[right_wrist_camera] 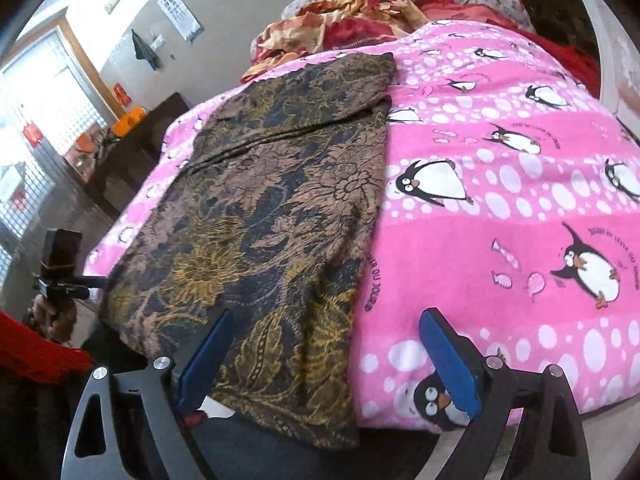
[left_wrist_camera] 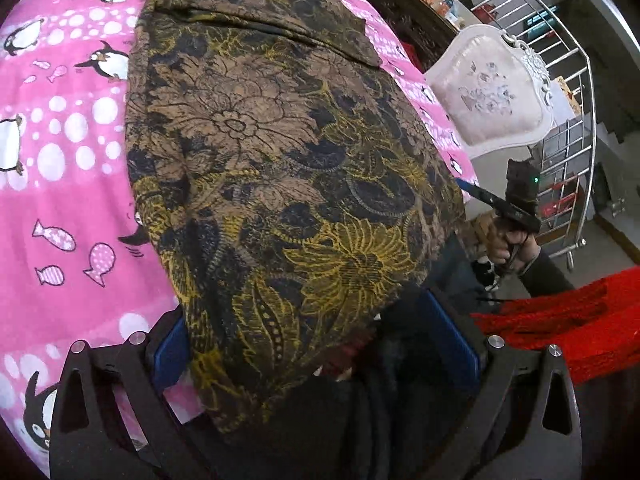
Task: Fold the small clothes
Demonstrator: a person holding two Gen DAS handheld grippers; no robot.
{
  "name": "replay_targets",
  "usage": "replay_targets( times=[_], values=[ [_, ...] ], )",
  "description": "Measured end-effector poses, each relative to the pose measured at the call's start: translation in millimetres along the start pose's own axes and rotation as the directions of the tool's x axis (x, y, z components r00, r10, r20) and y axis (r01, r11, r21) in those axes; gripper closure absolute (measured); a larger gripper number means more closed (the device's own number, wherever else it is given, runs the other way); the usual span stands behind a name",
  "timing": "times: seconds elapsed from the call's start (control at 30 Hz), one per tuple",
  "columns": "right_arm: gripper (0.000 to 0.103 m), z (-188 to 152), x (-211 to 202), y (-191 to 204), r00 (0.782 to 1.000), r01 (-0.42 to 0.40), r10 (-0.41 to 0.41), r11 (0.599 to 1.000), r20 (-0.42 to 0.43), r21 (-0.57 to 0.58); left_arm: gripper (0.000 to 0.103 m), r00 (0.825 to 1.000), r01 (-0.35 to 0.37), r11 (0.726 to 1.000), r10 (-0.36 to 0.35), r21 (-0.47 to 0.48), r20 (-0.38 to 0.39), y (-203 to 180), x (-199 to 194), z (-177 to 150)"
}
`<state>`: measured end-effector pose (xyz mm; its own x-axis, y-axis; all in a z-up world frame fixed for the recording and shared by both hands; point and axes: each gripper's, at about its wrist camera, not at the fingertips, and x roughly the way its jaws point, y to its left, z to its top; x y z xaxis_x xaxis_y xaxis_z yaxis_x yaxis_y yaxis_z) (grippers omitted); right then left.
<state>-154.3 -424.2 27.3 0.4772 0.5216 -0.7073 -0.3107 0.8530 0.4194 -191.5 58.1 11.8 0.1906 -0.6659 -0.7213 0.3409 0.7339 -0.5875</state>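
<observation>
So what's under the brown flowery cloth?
The pink penguin blanket lies under the brown flowery cloth, showing all around it. Anything else beneath is covered, so I can't tell.

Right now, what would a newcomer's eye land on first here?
The dark floral garment lying flat along the bed, its near hem hanging over the edge. Around it spreads the bright pink penguin bedspread. The open right gripper straddles the garment's right edge.
</observation>
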Motion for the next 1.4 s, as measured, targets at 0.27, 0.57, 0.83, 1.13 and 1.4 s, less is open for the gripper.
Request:
replay_targets(
  times=[0.27, 0.57, 0.83, 1.13, 1.4],
  values=[
    [0.01, 6.2, 13.3, -6.8, 0.992, -0.123, 0.123, 0.992, -0.014, 0.032, 0.007, 0.997, -0.054, 0.998, 0.056, -0.036, 0.061, 2.7, 8.6, 10.6],
    [0.017, -4.5, 19.0, -1.6, 0.945, -0.316, 0.32, 0.947, -0.07, 0.063, 0.01, 0.989, -0.03, 0.993, 0.045, -0.111, 0.138, 17.9, -2.0, 6.2],
    [0.039, 0.5, 25.7, -18.2, 0.92, -0.381, 0.391, 0.91, -0.035, 0.162, 0.015, 0.994, 0.014, 0.996, -0.004, -0.089, 0.112, 14.8, 0.9, 8.1],
    [0.076, 3.0, 33.7, -14.9, 0.965, -0.246, 0.252, 0.966, -0.072, 0.079, 0.057, 0.991, -0.018, 0.991, 0.035, -0.133, 0.128, 21.6, -1.5, 0.8],
    [0.092, 2.8, 28.7, 5.2, 0.988, -0.133, 0.125, 0.986, -0.089, -0.096, 0.097, 0.984, -0.075, 0.971, 0.108, -0.225, 0.138, 40.1, -0.6, -2.3]
  ],
)
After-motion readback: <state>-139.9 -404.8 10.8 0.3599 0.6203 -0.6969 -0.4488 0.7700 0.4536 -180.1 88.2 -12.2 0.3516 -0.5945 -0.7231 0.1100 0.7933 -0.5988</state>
